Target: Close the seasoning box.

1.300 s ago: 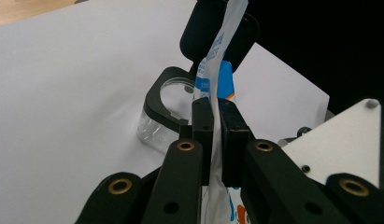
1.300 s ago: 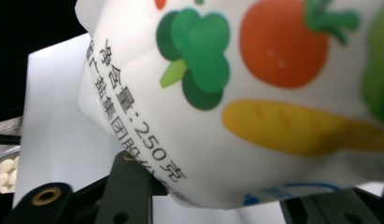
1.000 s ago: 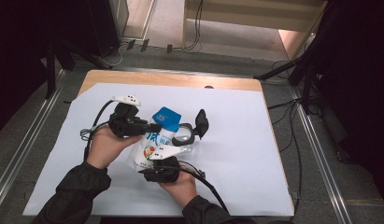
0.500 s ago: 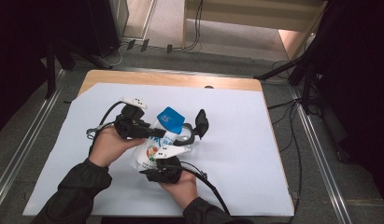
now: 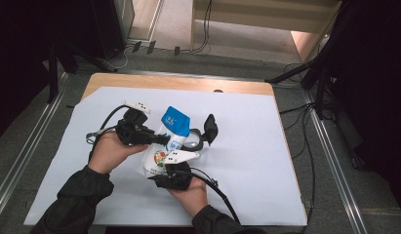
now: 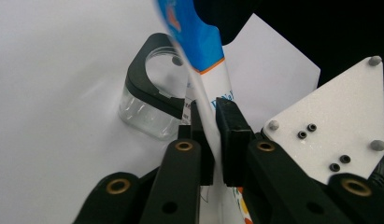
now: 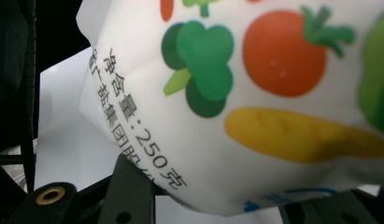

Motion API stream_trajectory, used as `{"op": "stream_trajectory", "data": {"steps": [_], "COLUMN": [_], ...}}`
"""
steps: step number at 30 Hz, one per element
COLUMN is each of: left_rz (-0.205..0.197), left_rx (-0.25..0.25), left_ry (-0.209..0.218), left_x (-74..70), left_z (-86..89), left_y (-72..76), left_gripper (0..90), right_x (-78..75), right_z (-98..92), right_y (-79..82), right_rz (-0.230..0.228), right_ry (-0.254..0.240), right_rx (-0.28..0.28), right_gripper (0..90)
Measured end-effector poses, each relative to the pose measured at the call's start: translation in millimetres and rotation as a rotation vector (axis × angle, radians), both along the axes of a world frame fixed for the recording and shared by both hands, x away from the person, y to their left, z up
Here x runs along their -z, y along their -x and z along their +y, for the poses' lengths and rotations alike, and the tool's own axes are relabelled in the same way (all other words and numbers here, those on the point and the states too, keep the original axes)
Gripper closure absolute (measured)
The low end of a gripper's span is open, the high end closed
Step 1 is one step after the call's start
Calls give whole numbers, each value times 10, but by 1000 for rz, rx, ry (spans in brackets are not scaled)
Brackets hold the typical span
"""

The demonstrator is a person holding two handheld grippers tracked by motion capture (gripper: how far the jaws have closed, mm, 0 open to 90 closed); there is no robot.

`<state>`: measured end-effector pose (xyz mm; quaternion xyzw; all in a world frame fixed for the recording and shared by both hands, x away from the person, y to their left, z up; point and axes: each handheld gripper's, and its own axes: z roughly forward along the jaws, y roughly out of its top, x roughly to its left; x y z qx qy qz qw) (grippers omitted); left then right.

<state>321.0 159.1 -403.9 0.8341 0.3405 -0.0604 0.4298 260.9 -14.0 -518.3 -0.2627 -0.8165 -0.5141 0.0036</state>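
Observation:
A white bag [image 5: 170, 139] with a blue top and printed vegetables is held over the white sheet between both grippers. My left gripper [image 5: 161, 139] comes in from the left and is shut on the bag's thin side edge [image 6: 206, 93], its pads [image 6: 229, 126] pinching the film just below the blue top. My right gripper [image 5: 166, 168] holds the bag's bottom [image 7: 255, 93] from below. Its jaws have just been closing, with the bag's bulging base wedged between them. A clear jar [image 5: 192, 140] [image 6: 150, 105] with a hinged black lid [image 5: 210, 128] stands right behind the bag.
A white sheet [image 5: 247, 175] covers most of the wooden table [image 5: 198, 84]. Cables trail from both grippers across the sheet [image 5: 222, 195]. Dark stands and floor cables surround the table.
Both hands stay in place. The bag has shifted only slightly in their hold, its blue top a touch further right.

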Motion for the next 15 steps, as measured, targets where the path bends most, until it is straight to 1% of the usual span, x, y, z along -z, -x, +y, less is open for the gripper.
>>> {"op": "stream_trajectory", "data": {"steps": [1,3,5,6,8,9,10,11,13,15], "left_rz": [-8,-14,-11,-11,-4,-2,-2,-7,-14,-17], "left_rx": [-6,-15,-26,-37,-33,-44,-44,-47,-52,-50], "left_ry": [-15,-19,-30,-30,-18,-16,-16,-22,-29,-18], "left_x": [-8,-7,-5,1,12,17,17,20,30,40], "left_z": [-26,-38,-47,-50,-50,-69,-69,-80,-108,-114], "left_y": [10,14,10,7,-5,2,2,1,0,-2], "left_gripper": [896,899,900,900,900,900,900,900,900,896], "right_x": [-1,-1,-1,-3,-13,-17,-17,-18,-22,-31], "right_z": [1,1,3,9,31,38,38,39,36,28], "right_y": [-1,-2,1,6,18,20,20,20,20,23], "right_rz": [-2,1,-7,-13,-14,-3,-3,8,15,9], "right_ry": [5,7,13,19,32,32,32,31,33,29], "right_rx": [-2,0,-1,-1,-1,7,7,13,22,18], "right_gripper": [608,606,590,563,514,510,510,515,569,601]}}
